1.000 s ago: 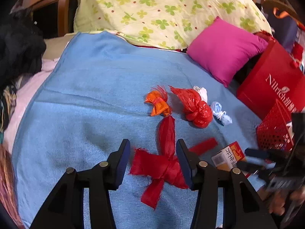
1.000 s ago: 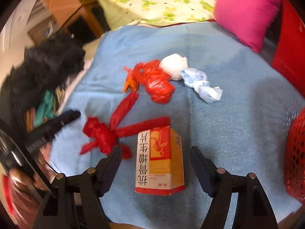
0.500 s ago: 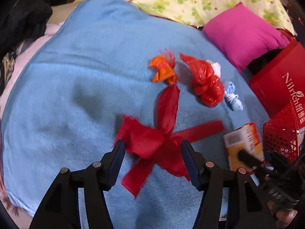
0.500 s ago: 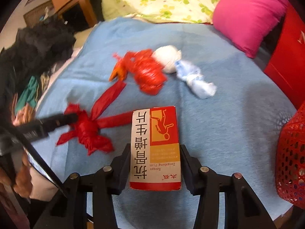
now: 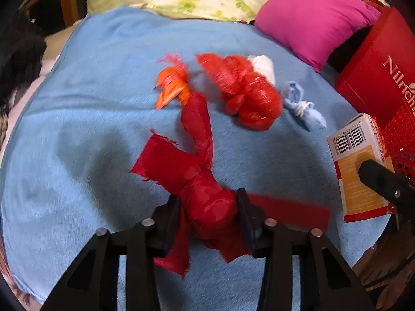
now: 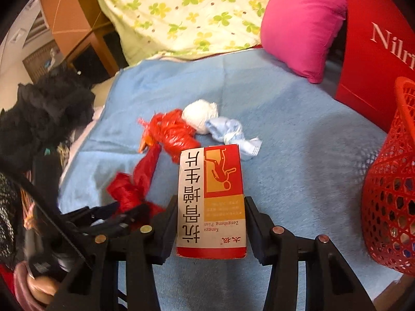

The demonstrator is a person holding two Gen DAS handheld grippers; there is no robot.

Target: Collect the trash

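A blue fleece blanket point(image 5: 77, 119) covered the bed, with a clover-print quilt point(image 6: 181, 13) bunched at its far end and a magenta cushion point(image 5: 311, 18) leaning beside it. A red carton with white lettering point(image 6: 376, 59) stood along the right edge, and a red mesh basket point(image 6: 389, 194) sat near it. Dark clothing point(image 6: 44, 114) was heaped off the blanket's left side.

Scraps lay loose in the middle of the blanket: an orange knotted bag point(image 5: 172, 84), a larger red knotted bag point(image 5: 246, 96) touching a white wad point(image 5: 263, 66), and a pale blue knotted bag point(image 5: 302, 106) just beside them.

The left gripper point(image 5: 207, 210) was closing its jaws, roughly a third open, on the knot of a red ribbon-like bow point(image 5: 202, 194). Both pads touched the knot's sides, and the bow's tails trailed out across the blanket toward the orange bag.

The right gripper point(image 6: 211, 223) stood at a similar width, its pads pressed against the two long sides of a red, white and orange medicine box point(image 6: 210, 199). The box stuck forward between the fingers and hid part of the scraps beyond, with the basket off to its right.
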